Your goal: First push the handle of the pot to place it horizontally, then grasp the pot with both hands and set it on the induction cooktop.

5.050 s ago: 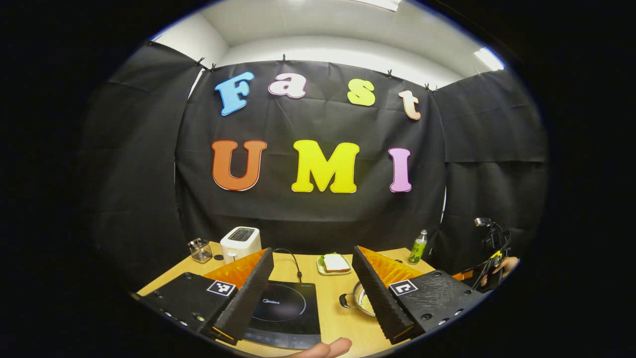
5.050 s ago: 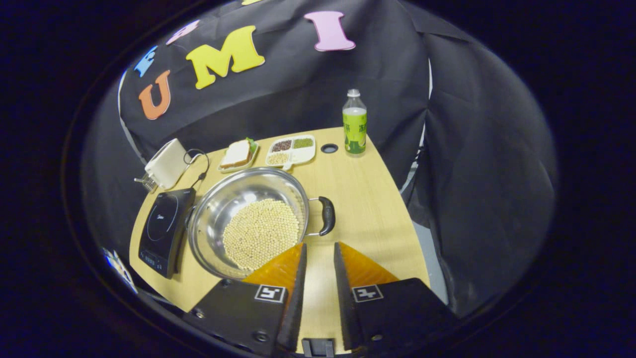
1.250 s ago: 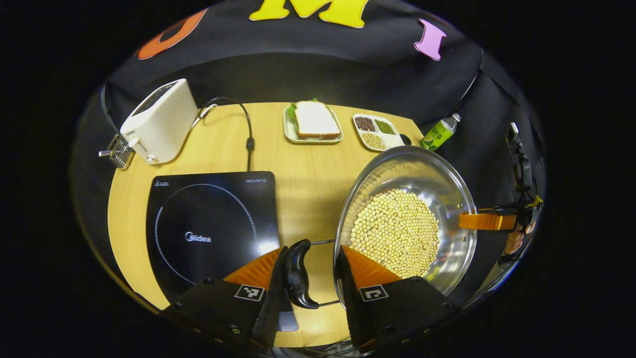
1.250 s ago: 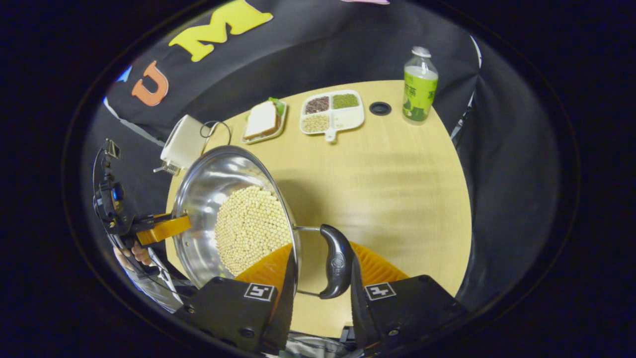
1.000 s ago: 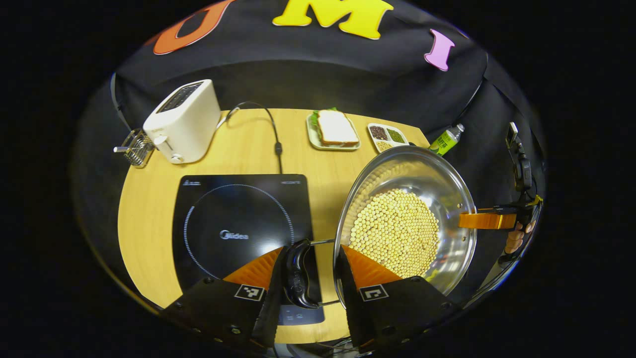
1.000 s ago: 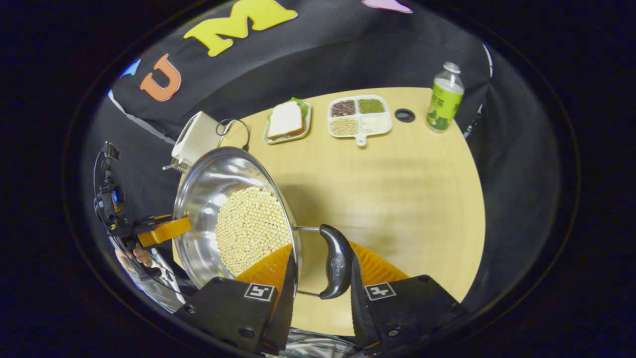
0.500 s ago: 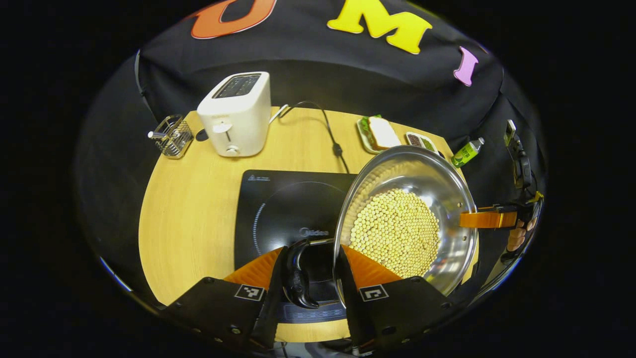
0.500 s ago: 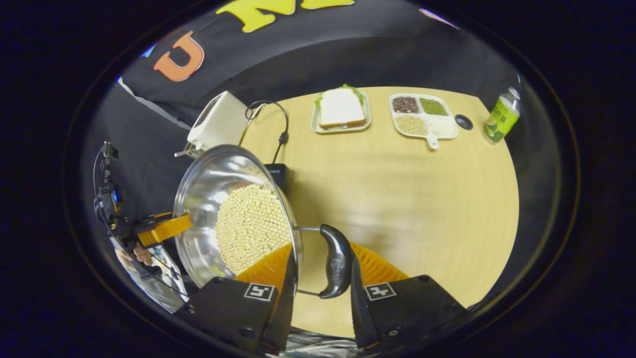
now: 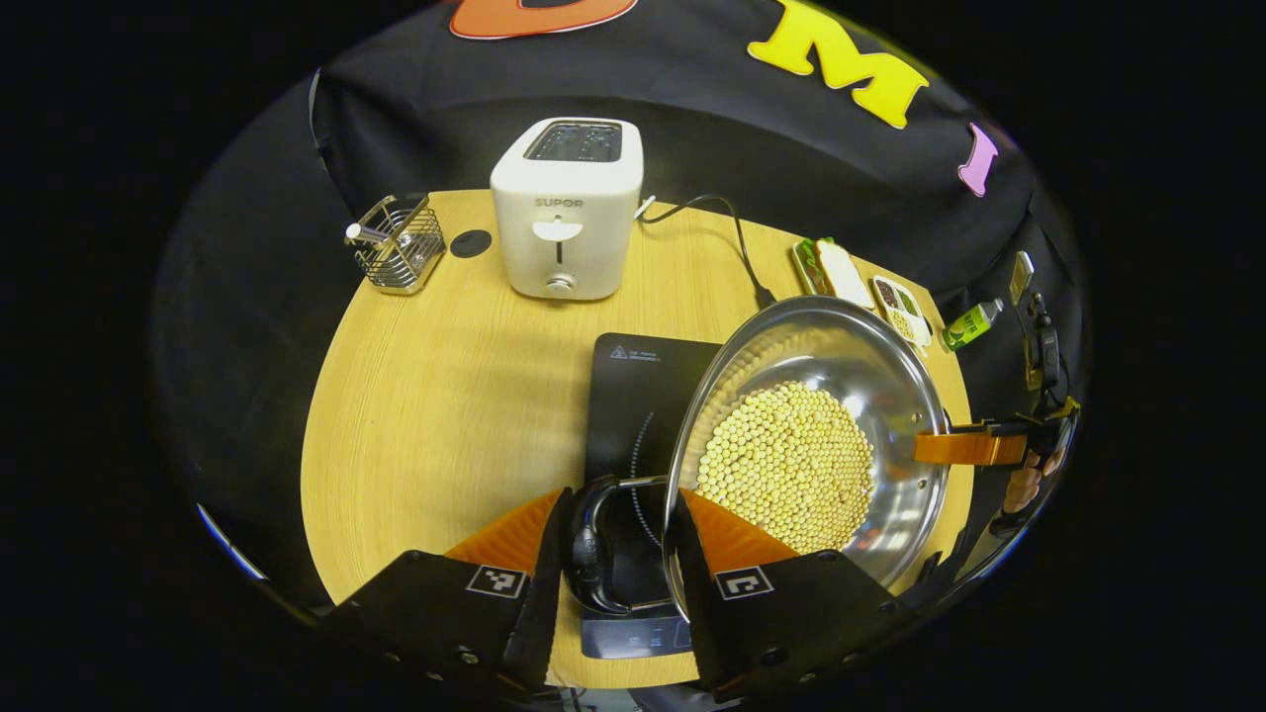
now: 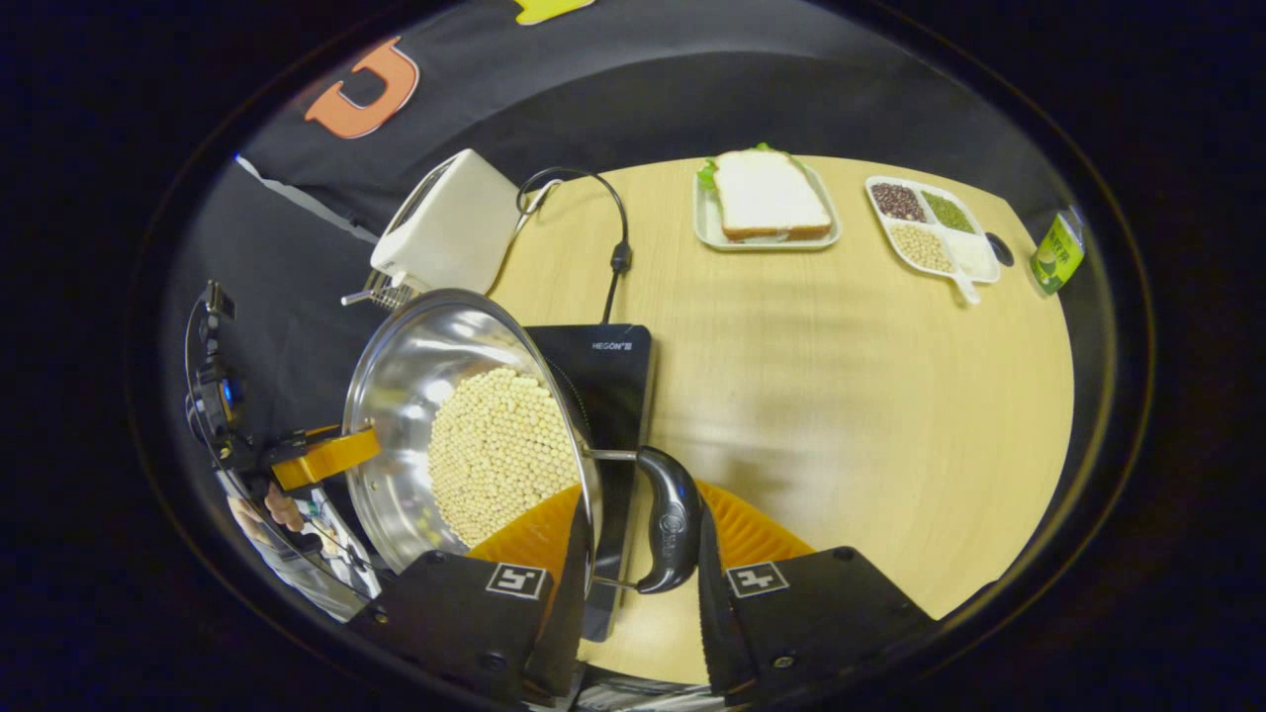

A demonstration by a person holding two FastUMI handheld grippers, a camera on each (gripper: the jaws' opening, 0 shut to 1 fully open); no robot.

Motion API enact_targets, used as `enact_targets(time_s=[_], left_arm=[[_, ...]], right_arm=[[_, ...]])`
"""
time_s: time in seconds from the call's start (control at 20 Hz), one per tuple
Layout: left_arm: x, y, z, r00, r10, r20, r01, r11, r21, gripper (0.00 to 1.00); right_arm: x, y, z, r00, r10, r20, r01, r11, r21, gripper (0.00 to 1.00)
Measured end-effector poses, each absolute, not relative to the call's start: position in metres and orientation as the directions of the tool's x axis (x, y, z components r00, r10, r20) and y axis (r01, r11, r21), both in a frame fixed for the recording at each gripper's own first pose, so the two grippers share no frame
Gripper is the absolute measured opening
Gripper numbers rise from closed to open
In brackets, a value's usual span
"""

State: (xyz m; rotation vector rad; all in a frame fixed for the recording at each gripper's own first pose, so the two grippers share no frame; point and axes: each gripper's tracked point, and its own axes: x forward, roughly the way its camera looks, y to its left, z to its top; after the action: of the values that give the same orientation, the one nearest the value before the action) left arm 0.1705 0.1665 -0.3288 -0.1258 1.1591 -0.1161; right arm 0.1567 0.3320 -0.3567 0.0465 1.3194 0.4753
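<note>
The pot [image 9: 806,445], a shallow steel pan holding pale beans, is carried over the near right part of the induction cooktop [image 9: 633,396], apparently held clear of it though this cannot be told for sure. Its long axis runs handle to handle, roughly level, with one black handle [image 9: 586,549] clamped in the left claw [image 9: 613,569] and the other handle [image 10: 673,519] clamped in the right claw [image 10: 638,554]. The carrying step is judged to be in hand; what remains is for the pot to be centred over the cooktop's ring, kept level so no beans spill, and lowered. Behind the cooktop a toaster [image 9: 567,208] is seen on the counter [image 9: 445,396].
</note>
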Motion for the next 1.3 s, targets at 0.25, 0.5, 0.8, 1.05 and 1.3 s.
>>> enact_targets(time_s=[0.25, 0.5, 0.8, 1.05, 1.3], left_arm=[[0.18, 0.175, -0.344, 0.396, -0.175, -0.901, 0.027, 0.983, -0.18, 0.55], [0.192, 0.176, -0.348, 0.411, -0.157, -0.898, 0.064, 0.988, -0.143, 0.55], [0.196, 0.175, -0.351, 0.419, -0.18, -0.89, 0.096, 0.983, -0.153, 0.54], [0.198, 0.175, -0.351, 0.423, -0.168, -0.89, 0.084, 0.986, -0.146, 0.57], [0.203, 0.167, -0.335, 0.481, -0.175, -0.859, 0.112, 0.984, -0.138, 0.88]], right_arm=[[0.165, 0.345, -0.363, 0.197, 0.334, -0.922, -0.308, 0.914, 0.266, 0.51], [0.169, 0.347, -0.37, 0.201, 0.331, -0.922, -0.286, 0.92, 0.268, 0.51], [0.171, 0.347, -0.368, 0.217, 0.344, -0.913, -0.271, 0.92, 0.282, 0.51], [0.173, 0.347, -0.367, 0.242, 0.36, -0.901, -0.262, 0.918, 0.296, 0.53], [0.189, 0.345, -0.36, 0.352, 0.363, -0.863, -0.284, 0.92, 0.271, 0.76]])
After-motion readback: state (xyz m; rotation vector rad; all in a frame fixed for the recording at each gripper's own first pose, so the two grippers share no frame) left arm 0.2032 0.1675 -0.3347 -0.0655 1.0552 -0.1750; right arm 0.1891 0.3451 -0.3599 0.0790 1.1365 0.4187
